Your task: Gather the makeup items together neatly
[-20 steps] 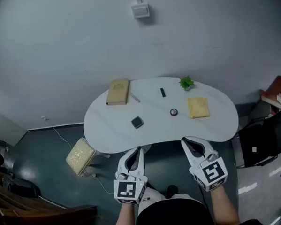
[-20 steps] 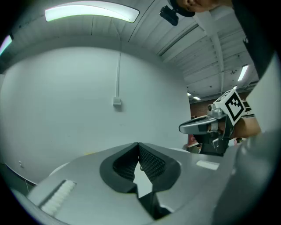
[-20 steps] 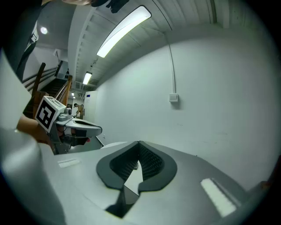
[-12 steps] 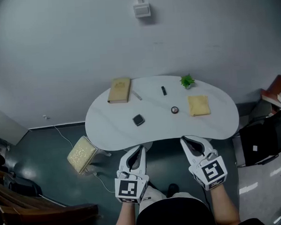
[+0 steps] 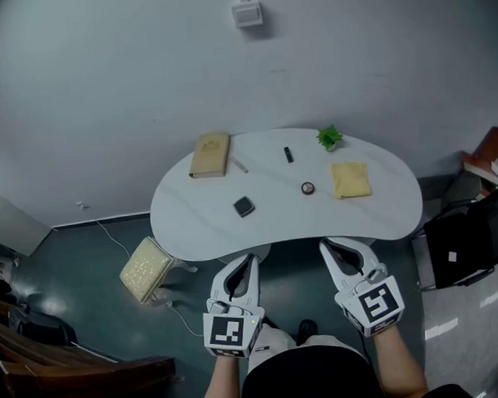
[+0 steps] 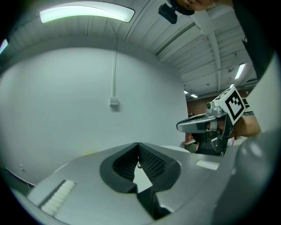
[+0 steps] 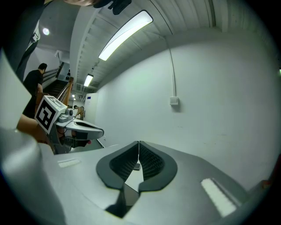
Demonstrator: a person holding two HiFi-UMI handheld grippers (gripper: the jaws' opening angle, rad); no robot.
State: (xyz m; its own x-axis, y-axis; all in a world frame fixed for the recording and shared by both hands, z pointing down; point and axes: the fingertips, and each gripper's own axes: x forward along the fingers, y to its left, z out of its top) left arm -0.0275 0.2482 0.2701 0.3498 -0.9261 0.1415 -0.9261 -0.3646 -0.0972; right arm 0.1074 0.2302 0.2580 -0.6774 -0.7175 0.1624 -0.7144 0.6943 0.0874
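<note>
Both grippers clenched, empty: left gripper (image 5: 244, 264) and right gripper (image 5: 333, 249) hang off white table (image 5: 192, 230) edge at 6 o'clock. Makeup lies scattered: black square compact (image 5: 243, 206) at 8, round compact (image 5: 307, 188) near centre, black tube (image 5: 288, 154) at 12. My plan: open jaws before reaching, take square compact first with low flat grip, set it beside round one.

Even light from ceiling tube (image 6: 88, 13); fisheye warp, dark vignette at edges.
</note>
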